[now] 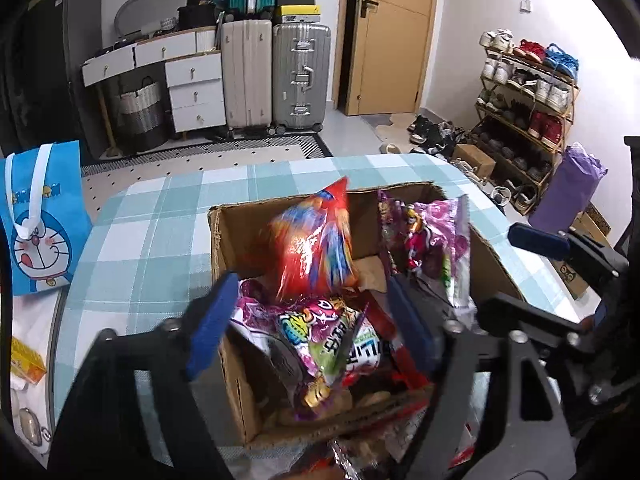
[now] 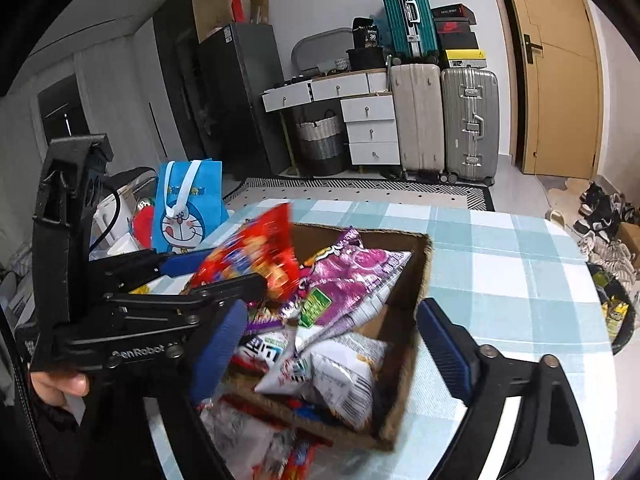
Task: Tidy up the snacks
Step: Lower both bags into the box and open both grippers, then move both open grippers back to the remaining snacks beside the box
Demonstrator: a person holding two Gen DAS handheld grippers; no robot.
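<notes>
While both tools, the left tool (image 1: 308, 320) and right tool (image 2: 340, 344), gape wide and empty over the box (image 1: 224, 240), a red bag (image 1: 316, 240) and a purple bag (image 1: 432, 240) hang loose above it.

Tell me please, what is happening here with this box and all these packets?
A person holds a gripper in each hand over a cardboard box that stands on a table with a checked cloth. The box already holds several snack packets. Both the left gripper and the right gripper are open. A red packet and a purple packet are blurred above the box with no pad on them, so they seem to be dropping in.
</notes>
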